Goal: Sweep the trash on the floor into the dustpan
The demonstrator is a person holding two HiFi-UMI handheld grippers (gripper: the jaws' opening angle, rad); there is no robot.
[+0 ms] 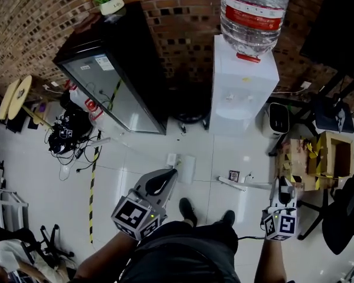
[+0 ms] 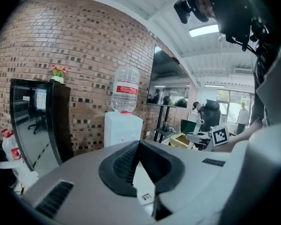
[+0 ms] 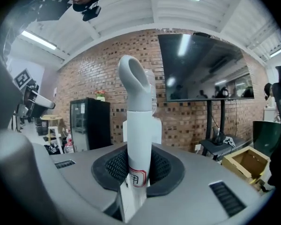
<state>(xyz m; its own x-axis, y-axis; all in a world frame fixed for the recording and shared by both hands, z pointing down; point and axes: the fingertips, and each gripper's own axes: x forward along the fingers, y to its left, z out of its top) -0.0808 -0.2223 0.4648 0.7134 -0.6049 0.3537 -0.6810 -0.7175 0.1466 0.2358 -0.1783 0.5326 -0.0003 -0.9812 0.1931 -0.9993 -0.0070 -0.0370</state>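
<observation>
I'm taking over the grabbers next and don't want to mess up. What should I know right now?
Left tool: open, nothing in it.
Right tool: shut on a white handle. I cannot tell if it belongs to the broom or the dustpan.
Trash: a small card and white scraps lie on the floor, on the near side of the water dispenser.
Done: nothing swept yet, by the look of it.
Left: all the sweeping. No dustpan shows clearly, so find it first.

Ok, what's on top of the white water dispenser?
An upturned clear water bottle with a red label sits on the dispenser; its mouth is hidden inside the top.
</observation>
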